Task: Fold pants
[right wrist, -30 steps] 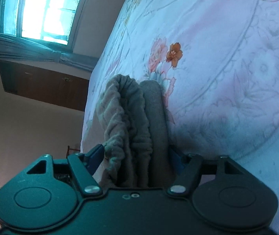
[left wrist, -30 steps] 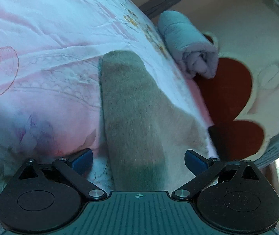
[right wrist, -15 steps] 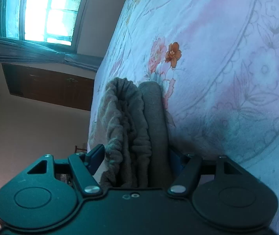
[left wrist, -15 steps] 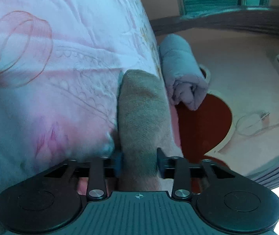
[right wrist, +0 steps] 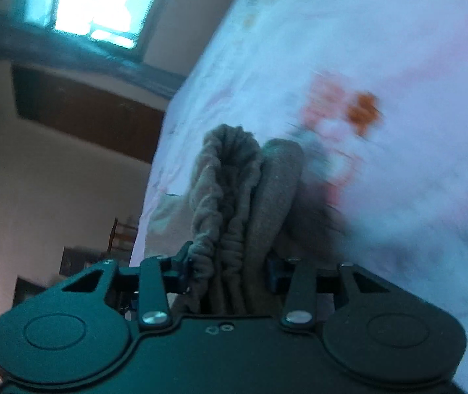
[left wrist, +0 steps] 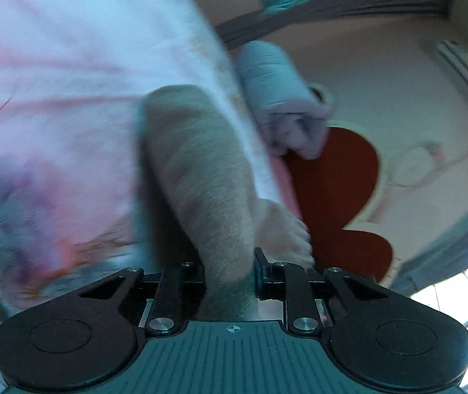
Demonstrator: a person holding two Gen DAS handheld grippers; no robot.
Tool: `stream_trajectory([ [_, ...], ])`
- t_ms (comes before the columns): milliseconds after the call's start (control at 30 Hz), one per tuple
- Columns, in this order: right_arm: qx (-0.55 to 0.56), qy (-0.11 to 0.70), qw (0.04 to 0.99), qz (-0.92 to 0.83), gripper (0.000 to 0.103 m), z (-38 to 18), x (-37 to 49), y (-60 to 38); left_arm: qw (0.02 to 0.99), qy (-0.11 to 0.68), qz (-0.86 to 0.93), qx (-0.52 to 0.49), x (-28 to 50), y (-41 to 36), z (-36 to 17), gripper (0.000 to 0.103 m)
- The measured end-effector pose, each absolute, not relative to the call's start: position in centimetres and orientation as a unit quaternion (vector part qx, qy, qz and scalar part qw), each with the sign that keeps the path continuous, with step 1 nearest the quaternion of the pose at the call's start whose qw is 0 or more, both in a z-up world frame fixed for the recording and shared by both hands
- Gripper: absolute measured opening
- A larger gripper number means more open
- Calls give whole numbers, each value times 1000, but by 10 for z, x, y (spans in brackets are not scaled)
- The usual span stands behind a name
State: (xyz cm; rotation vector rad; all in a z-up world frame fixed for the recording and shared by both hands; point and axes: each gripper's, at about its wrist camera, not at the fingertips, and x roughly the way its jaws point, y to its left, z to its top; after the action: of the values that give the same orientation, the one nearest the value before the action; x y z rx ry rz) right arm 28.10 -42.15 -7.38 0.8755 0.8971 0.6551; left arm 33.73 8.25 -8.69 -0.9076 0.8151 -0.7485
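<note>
The grey-beige pants (left wrist: 197, 170) lie on a floral pink and white bedsheet (left wrist: 63, 75). My left gripper (left wrist: 230, 279) is shut on a leg end of the pants, which stretches away from the jaws. In the right wrist view my right gripper (right wrist: 227, 269) is shut on the gathered elastic waistband of the pants (right wrist: 230, 197), bunched in folds between the fingers. Both views are blurred by motion.
A rolled light blue cloth (left wrist: 279, 98) lies at the bed's edge. Beyond it is a red heart-shaped rug (left wrist: 335, 190) on the floor. In the right wrist view a window (right wrist: 92, 3) and a dark wooden cabinet (right wrist: 86, 108) stand past the bed's edge.
My left gripper closed on the pants leg and now lifts it, with the view shifting. My right gripper stayed shut on the waistband and has moved, blurring the bedsheet.
</note>
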Motion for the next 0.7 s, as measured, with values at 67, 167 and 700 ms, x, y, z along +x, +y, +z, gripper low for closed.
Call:
stream_trajectory([
  [67, 387, 403, 766, 317, 33, -54, 291, -414, 766, 356, -348, -407, 341, 86, -67, 23],
  [167, 376, 387, 770, 341, 33, -30, 320, -402, 783, 326, -343, -404, 363, 104, -42, 23],
  [700, 445, 405, 732, 319, 51, -118, 494, -340, 822, 357, -203, -393, 518, 147, -95, 45],
])
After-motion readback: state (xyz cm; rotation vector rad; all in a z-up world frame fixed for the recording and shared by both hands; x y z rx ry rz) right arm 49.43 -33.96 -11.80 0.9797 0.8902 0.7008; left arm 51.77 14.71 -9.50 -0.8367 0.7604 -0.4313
